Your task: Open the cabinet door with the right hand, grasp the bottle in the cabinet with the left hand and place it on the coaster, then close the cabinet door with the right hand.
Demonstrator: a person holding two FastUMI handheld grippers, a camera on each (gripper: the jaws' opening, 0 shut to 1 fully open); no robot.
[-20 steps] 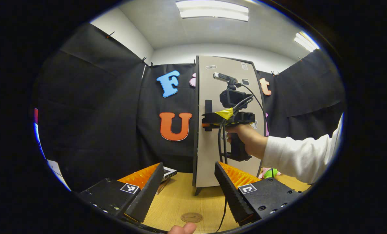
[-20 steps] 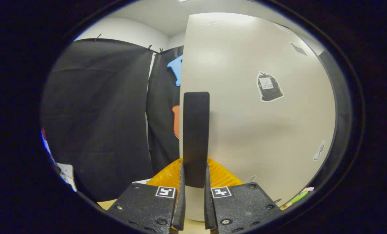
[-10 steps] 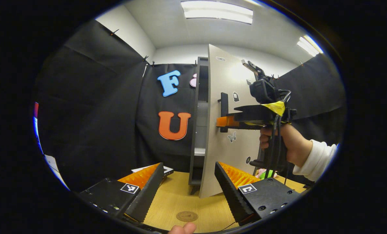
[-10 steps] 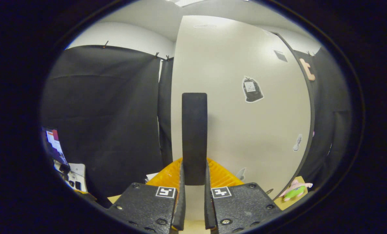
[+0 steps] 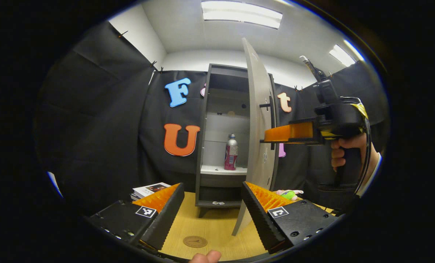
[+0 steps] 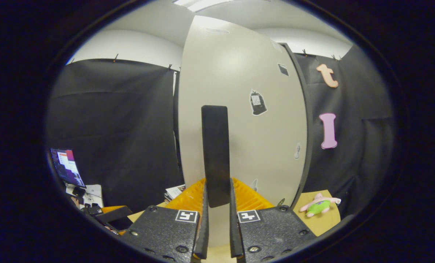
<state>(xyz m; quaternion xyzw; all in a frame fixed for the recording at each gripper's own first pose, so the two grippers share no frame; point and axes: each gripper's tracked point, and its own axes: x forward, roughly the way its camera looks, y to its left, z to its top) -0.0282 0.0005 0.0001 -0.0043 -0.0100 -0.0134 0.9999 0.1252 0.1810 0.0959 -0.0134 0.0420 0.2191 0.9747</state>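
Our right tool (image 6: 217,219) is clamped on the black door handle (image 6: 215,153), door (image 5: 258,138) swung wide. Our left tool (image 5: 212,215) is open above the surface (image 5: 217,228), near the coaster (image 5: 195,241). Bottle (image 5: 231,152) stands on the cabinet shelf (image 5: 223,169).

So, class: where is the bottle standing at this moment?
In the left gripper view, the bottle stands upright on the cabinet's shelf, just left of the open door, well above the coaster on the table.
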